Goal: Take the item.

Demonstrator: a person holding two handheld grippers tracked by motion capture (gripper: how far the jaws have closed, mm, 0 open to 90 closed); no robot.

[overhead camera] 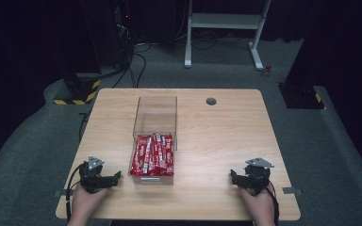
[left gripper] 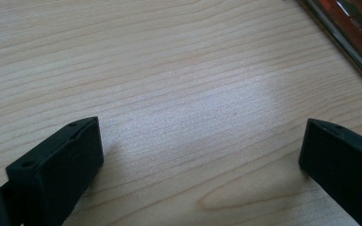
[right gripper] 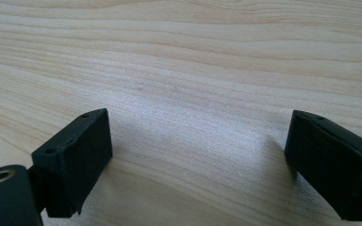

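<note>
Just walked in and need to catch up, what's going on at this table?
A person sits at a wooden table, holding tongs in each hand. The left tongs and right tongs both rest near the table's front edge, jaws open with nothing between them. Between the hands stands a clear plastic box; its near part is filled with red snack packets, its far part looks empty. Nothing is being handled yet.

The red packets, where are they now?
In the high view, the red packets fill the near half of the clear box at the table's middle, nearer the left claw.
</note>
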